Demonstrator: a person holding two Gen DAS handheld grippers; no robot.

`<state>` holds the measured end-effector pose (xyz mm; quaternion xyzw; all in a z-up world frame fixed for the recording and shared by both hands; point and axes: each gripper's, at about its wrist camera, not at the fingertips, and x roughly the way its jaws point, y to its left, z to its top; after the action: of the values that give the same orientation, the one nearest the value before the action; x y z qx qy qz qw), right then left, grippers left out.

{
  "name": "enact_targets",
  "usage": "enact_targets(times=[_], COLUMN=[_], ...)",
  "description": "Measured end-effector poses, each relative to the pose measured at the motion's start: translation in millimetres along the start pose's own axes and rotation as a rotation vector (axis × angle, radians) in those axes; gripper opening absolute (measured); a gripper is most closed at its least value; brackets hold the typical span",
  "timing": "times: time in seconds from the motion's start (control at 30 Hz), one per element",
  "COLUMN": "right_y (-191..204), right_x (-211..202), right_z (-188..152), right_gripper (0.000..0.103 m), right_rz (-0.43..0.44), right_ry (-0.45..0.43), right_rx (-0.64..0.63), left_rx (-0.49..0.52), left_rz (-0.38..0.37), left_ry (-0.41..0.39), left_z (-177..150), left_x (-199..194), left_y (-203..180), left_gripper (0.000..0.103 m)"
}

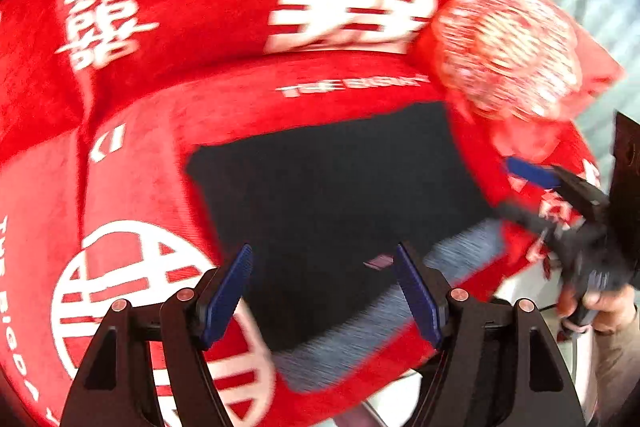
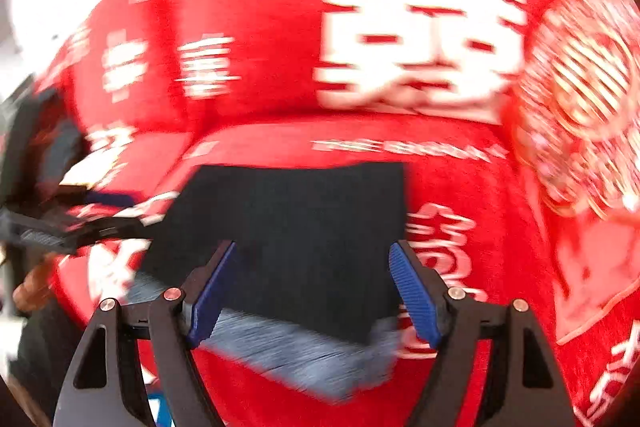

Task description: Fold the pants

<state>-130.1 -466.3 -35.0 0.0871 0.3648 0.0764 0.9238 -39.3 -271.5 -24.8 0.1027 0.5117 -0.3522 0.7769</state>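
Blue-padded fingers of the left gripper (image 1: 322, 297) stand spread wide apart with nothing between them, and the right gripper (image 2: 314, 293) is splayed the same way, its pads empty. Both frames are smeared by motion blur.

Just ahead of each claw, partly framed between the fingers, lie the pants (image 1: 336, 211), folded into a dark, roughly square bundle. A lighter blue-grey band (image 1: 384, 311) runs along the bundle's near edge, closest to the fingertips; whether it is a waistband or a hem cannot be told. In the right wrist view the same bundle (image 2: 304, 227) sits centred in front of the claw.

Under the pants spreads a red cover (image 1: 180, 27) printed with large white characters and a round white emblem, reaching well beyond the garment. Farther off, to the right of the left claw, a red cushion (image 1: 508, 51) with a dense white pattern rests on it. At that view's right edge the other claw appears, held in the person's hand (image 1: 604, 303).
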Motion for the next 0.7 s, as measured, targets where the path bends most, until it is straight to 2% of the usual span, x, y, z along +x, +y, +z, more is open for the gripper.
enact_targets(times=[0.07, 0.13, 0.2, 0.23, 0.3, 0.37, 0.4, 0.47, 0.57, 0.67, 0.7], right_y=[22, 26, 8, -6, -15, -15, -14, -18, -31, -38, -40], right_x=[2, 23, 49, 60, 57, 43, 36, 22, 24, 49, 61], right_z=[-11, -30, -47, -57, -59, -47, -39, -20, 13, 39, 46], right_gripper=[0.08, 0.08, 0.076, 0.075, 0.074, 0.074, 0.076, 0.076, 0.076, 0.076, 0.076], right_rz=[0.102, 0.108, 0.107, 0.156, 0.207, 0.194, 0.182, 0.15, 0.068, 0.009, -0.002], right_ry=[0.022, 0.109, 0.225, 0.26, 0.24, 0.218, 0.187, 0.121, 0.067, 0.09, 0.108], right_rx=[-0.061, -0.084, -0.006, 0.073, 0.139, 0.13, 0.116, 0.097, 0.094, 0.095, 0.099], left_rx=[0.061, 0.102, 0.12, 0.153, 0.218, 0.21, 0.194, 0.175, 0.112, 0.021, 0.006], left_rz=[-0.015, 0.013, 0.054, 0.084, 0.13, 0.082, 0.037, 0.025, 0.059, 0.155, 0.171], left_ry=[0.011, 0.074, 0.125, 0.116, 0.11, 0.107, 0.078, 0.024, 0.001, 0.067, 0.084], left_z=[-13, -30, -45, -52, -55, -47, -36, -18, 19, 43, 42], left_x=[8, 33, 56, 61, 58, 45, 33, 23, 29, 65, 73], left_y=[-14, -21, -18, -20, -32, -36, -36, -34, -20, 3, 7], left_gripper=[0.074, 0.074, 0.074, 0.074, 0.074, 0.074, 0.074, 0.074, 0.074, 0.074, 0.074])
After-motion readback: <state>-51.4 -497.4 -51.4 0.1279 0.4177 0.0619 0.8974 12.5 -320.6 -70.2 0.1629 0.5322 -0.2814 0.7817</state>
